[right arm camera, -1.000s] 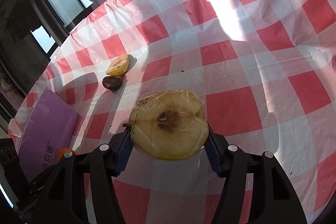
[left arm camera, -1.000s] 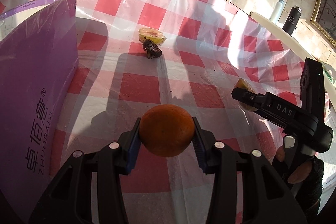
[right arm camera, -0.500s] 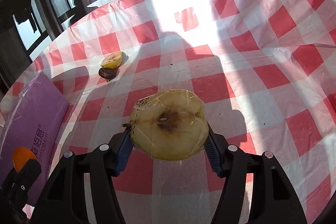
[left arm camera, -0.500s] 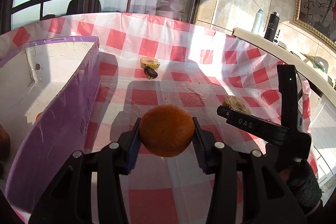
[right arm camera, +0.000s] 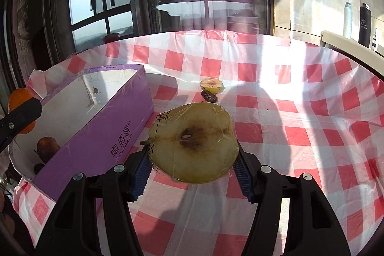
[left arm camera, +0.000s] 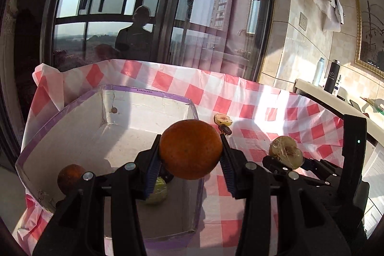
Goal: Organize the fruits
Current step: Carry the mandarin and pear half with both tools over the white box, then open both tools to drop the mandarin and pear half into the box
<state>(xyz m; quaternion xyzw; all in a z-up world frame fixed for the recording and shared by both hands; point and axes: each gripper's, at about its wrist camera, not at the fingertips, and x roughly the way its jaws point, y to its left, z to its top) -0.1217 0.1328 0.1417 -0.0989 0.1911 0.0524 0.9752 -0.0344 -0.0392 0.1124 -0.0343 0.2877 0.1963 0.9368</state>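
Left hand-held gripper (left arm camera: 189, 150) clamps an orange (left arm camera: 190, 148), hiding fruit inside the box (left arm camera: 148, 90); right hand-held gripper (right arm camera: 192, 160) clamps a wrapped pear half (right arm camera: 192, 143).

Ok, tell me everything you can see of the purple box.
The purple box is a long, open-topped carton, purple outside with pale lettering on its side and white inside, glossy as if film-covered. It sits upright on the checked tablecloth at the table's left. Inside lie a brownish round fruit near one corner and a greenish fruit, partly hidden. The left gripper, shut on an orange, hangs above its right wall.
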